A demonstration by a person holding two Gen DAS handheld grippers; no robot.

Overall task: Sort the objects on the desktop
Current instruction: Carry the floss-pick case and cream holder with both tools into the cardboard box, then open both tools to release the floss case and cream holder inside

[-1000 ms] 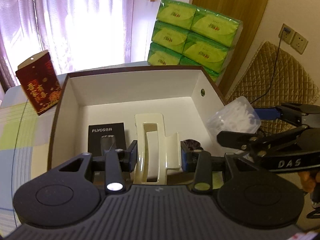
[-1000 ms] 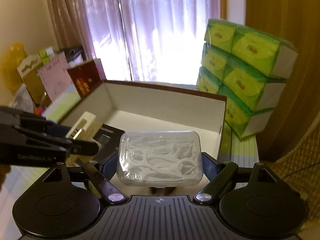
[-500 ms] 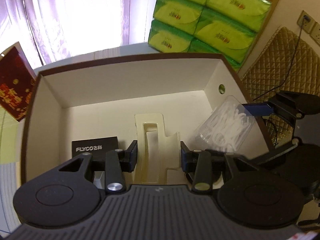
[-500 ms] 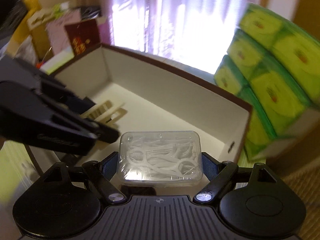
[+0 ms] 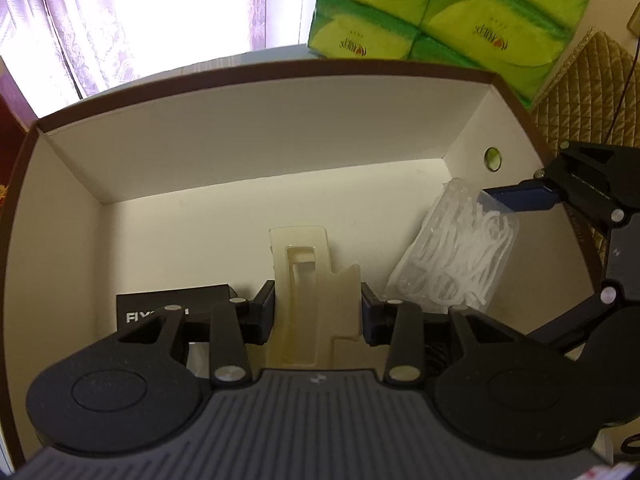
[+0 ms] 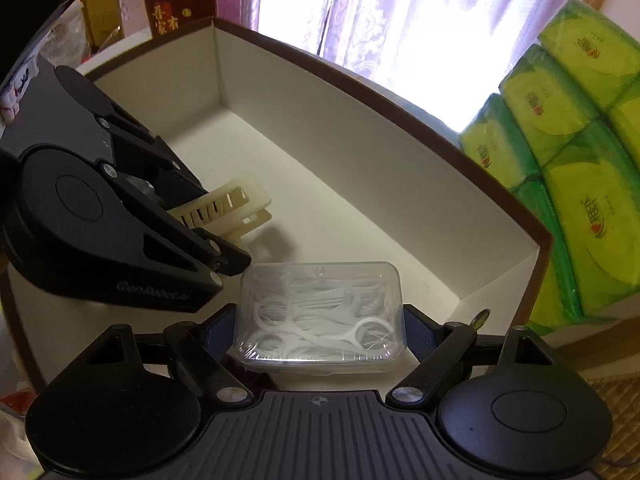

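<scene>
Both grippers have been dropping toward the box (image 5: 256, 120) over the last second, so its white floor is now filling most of each view and the red envelope (image 6: 176, 4) is sliding off to the far left. Curtains (image 5: 120, 20) are glowing with daylight behind the far wall of the box, and green tissue packs (image 5: 452, 12) are sitting stacked at the far right on the desk (image 5: 240, 62), with a quilted chair back (image 5: 580, 92) beyond them.

Inside the box, a black carton (image 5: 172, 304) is lying on the floor at the near left. The left gripper (image 5: 318, 304) is clamping a cream clip (image 5: 312, 292), which is hanging over the middle of the box floor; from the right wrist view the same clip (image 6: 228, 204) is showing its slotted side. The right gripper (image 6: 320, 328) is squeezing a clear floss case (image 6: 320, 316) by its two short ends, jaws spread wide around it. From the left wrist view the floss case (image 5: 456, 252) is tilting down in the box's right end, near the right wall; whether it is touching the floor is unclear.
</scene>
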